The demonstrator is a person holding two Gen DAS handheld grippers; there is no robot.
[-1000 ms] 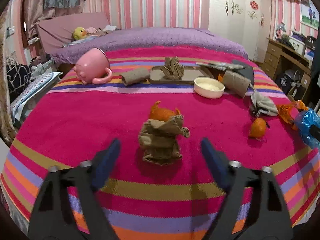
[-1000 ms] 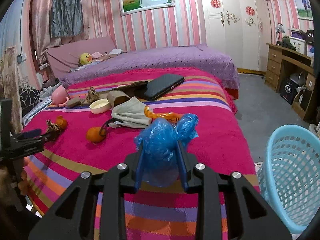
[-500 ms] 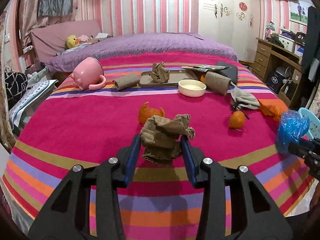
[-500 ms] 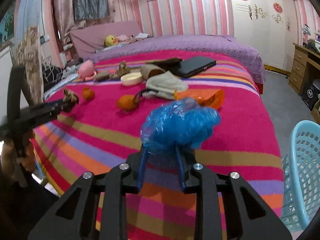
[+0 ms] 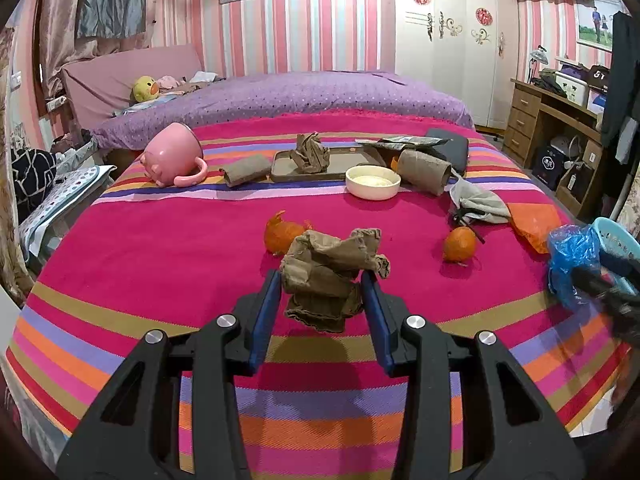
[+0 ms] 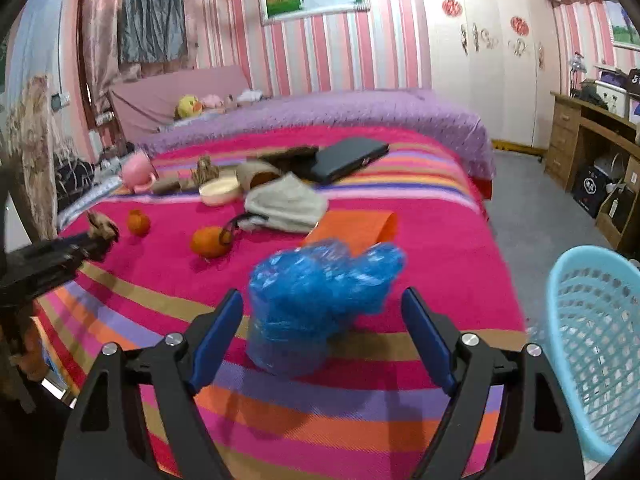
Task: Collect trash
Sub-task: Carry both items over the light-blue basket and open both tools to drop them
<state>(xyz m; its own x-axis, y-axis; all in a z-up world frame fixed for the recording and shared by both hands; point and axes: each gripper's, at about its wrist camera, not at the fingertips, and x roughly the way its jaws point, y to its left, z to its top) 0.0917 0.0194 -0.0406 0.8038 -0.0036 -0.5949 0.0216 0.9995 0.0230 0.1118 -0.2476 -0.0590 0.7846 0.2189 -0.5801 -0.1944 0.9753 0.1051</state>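
the left gripper (image 5: 322, 294) has its jaws pinching a crumpled brown paper wad (image 5: 332, 276), a creased, dull tan lump with folded ridges and a ragged lower edge, held just above the striped bed cover (image 5: 160, 248). behind the wad lies a piece of orange peel (image 5: 282, 234), and further right a small orange (image 5: 460, 244) sits on the pink part of the cover. the right gripper (image 6: 322, 336) has its jaws spread wide, and between them sits a crumpled blue plastic bag (image 6: 316, 304), glossy, wrinkled and puffed, blurred at its edges; neither blue pad touches it, and whether it rests on the cover or is off it cannot be told. a flat orange plastic wrapper (image 6: 356, 228) lies just behind the bag. a light blue mesh basket (image 6: 596, 340) stands on the floor off the bed's right edge, near the right gripper. at the far side of the cover lie a tipped pink mug (image 5: 172, 158), a cardboard tube (image 5: 248, 170), a tray (image 5: 288, 166) with another brown paper wad on it, a white bowl (image 5: 372, 182), a second larger tube (image 5: 424, 170) and a grey cloth (image 5: 478, 202).
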